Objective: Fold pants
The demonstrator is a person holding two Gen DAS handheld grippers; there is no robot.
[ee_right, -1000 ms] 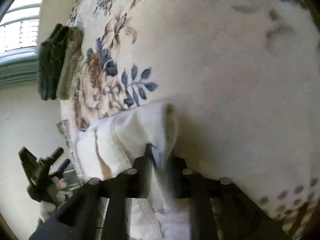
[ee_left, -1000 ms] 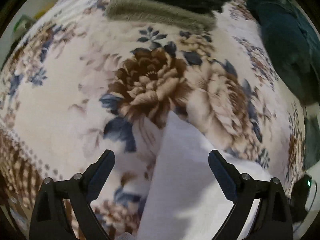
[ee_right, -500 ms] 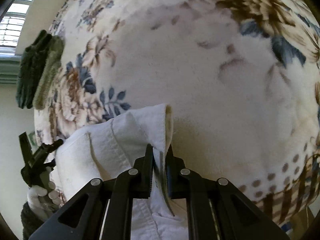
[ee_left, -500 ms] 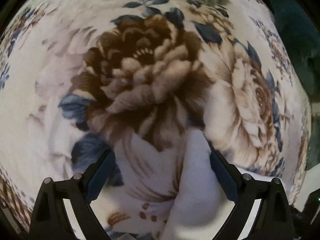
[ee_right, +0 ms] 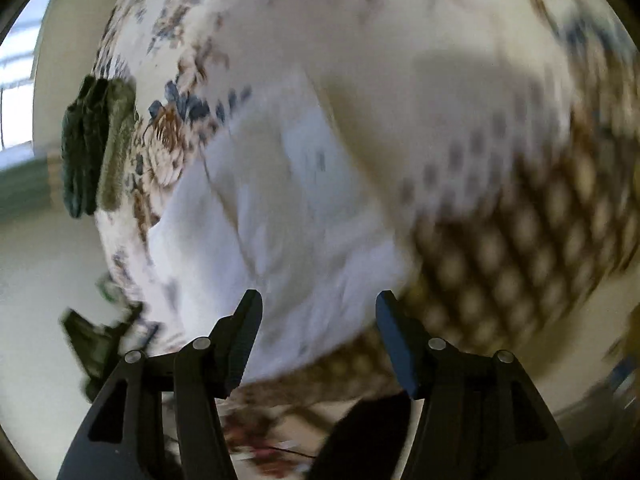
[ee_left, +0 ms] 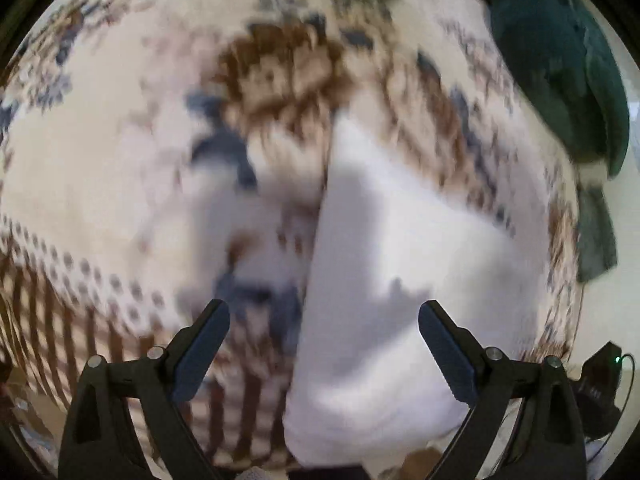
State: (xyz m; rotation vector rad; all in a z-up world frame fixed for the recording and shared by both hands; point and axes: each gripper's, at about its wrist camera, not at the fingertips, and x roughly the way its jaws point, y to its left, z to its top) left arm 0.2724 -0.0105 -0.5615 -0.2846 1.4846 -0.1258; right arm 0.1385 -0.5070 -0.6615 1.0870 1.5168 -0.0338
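The white pants lie folded on the flowered blanket, blurred by motion. In the right wrist view the pants spread ahead of the fingers as a flat white pile. My left gripper is open and empty, above the pants' left edge. My right gripper is open and empty, just above the near edge of the pants.
A stack of folded dark green and olive clothes lies at the far side of the blanket. A dark teal garment lies at the blanket's right edge. A small black device with a green light sits low right.
My right gripper has opened and let go of the pants, then pulled back. My left gripper has drawn back from the blanket. Both views are moving fast.
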